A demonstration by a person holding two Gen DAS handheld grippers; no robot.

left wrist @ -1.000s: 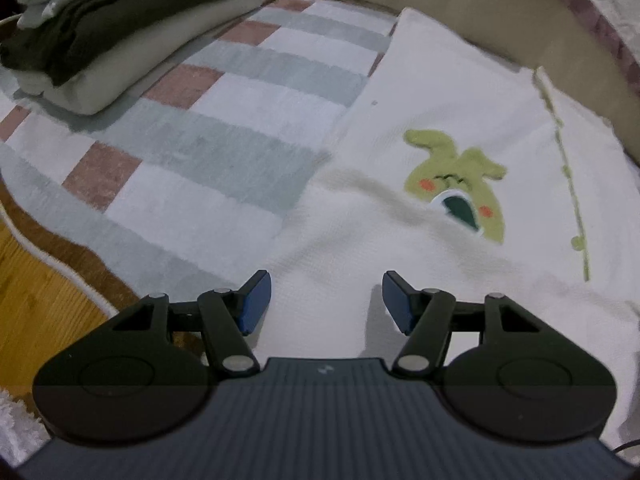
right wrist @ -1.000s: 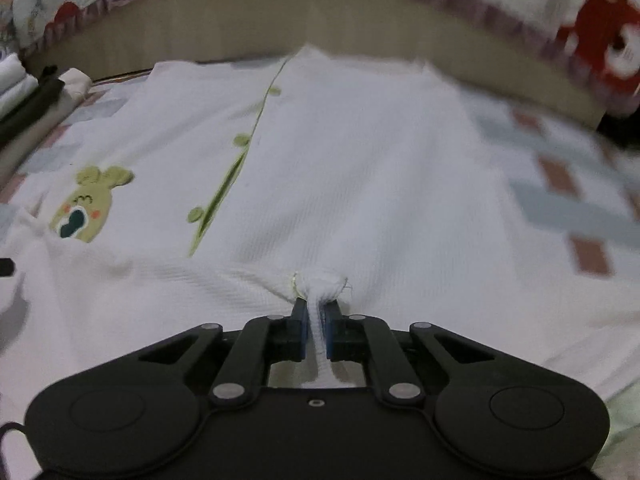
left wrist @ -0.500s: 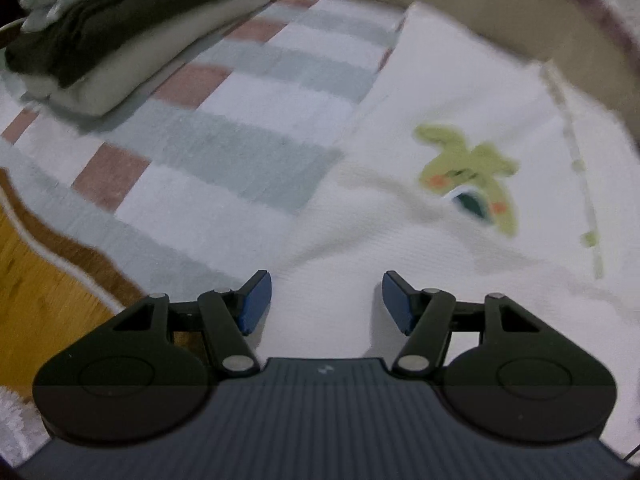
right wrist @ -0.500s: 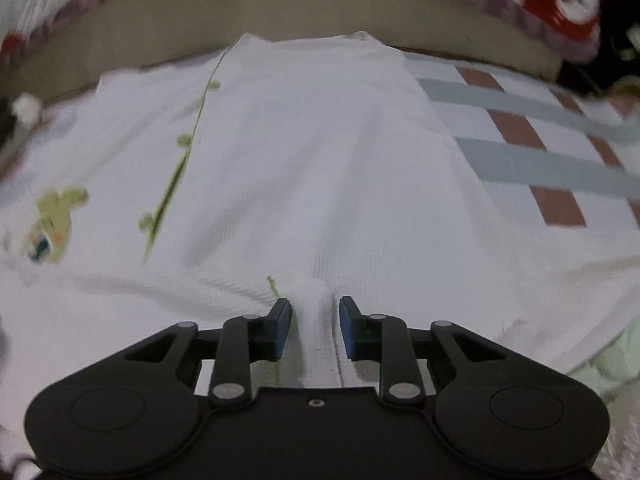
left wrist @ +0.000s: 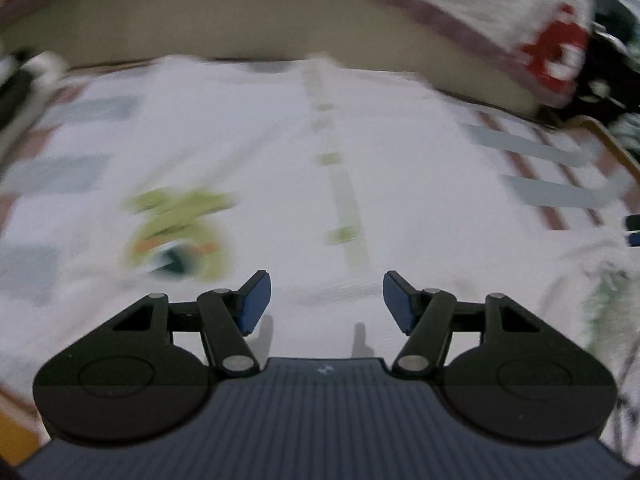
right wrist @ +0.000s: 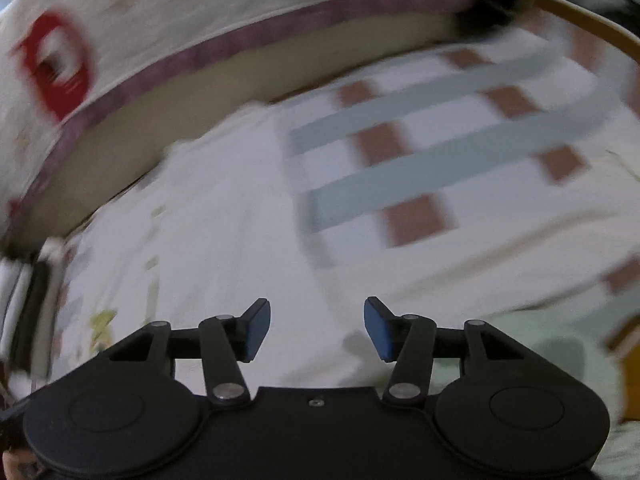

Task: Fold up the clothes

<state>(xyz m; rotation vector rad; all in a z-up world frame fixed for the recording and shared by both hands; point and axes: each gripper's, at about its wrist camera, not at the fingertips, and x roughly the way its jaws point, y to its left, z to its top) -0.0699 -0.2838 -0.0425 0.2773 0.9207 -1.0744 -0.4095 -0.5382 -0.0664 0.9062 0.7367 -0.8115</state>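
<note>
A white garment (left wrist: 280, 184) with a green cartoon patch (left wrist: 176, 232) and a green leafy line (left wrist: 340, 200) lies flat on a checked blanket. Both views are blurred by motion. My left gripper (left wrist: 326, 300) is open and empty, just above the garment's near edge. My right gripper (right wrist: 316, 330) is open and empty, over the garment's right part (right wrist: 224, 240). The right gripper's tip shows at the right edge of the left wrist view (left wrist: 634, 232).
The checked blanket (right wrist: 440, 152) of grey and brown squares lies under the garment. A beige bed side (left wrist: 240, 20) with a patterned quilt (right wrist: 120, 32) runs along the back. A stack of folded clothes (left wrist: 20, 80) is at the far left. A pale green cloth (right wrist: 552, 360) lies near right.
My right gripper has let go of the garment's fold and opened wide, swinging right. My left gripper stays open and has swung right across the garment.
</note>
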